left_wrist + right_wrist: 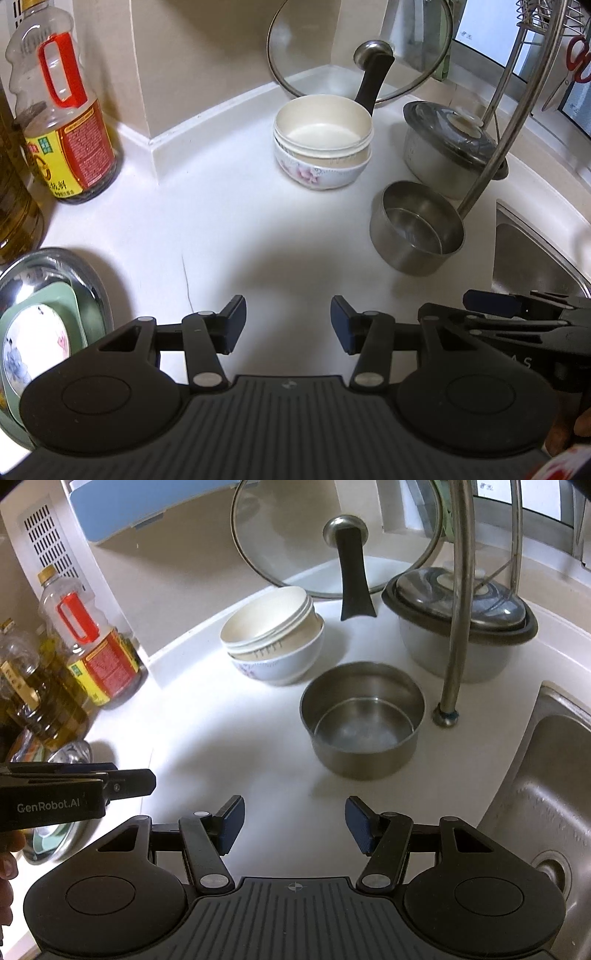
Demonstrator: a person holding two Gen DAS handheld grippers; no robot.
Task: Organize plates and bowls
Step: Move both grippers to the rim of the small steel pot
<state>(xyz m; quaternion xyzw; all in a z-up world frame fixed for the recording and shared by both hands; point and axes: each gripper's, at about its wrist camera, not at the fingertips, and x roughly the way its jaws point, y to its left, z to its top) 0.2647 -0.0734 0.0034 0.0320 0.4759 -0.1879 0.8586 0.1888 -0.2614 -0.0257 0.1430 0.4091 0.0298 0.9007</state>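
A cream bowl sits nested in a white flowered bowl [321,147] [273,642] near the back wall of the white counter [221,229]. To its right stands a steel bowl [417,229] [362,720], upright with nothing in it. At the lower left, a steel basin [88,280] holds a green plate [70,306] and a flowered dish [33,343]. My left gripper [288,321] hovers open over bare counter, nothing between its fingers. My right gripper [295,823] is also open, just in front of the steel bowl and holding nothing. The two grippers are side by side.
Oil and sauce bottles [66,122] crowd the left corner. A glass lid [358,51] leans on the back wall. A lidded steel pot [458,627] and the tap's stem [454,638] stand at the right. The sink [546,794] drops off at the right edge.
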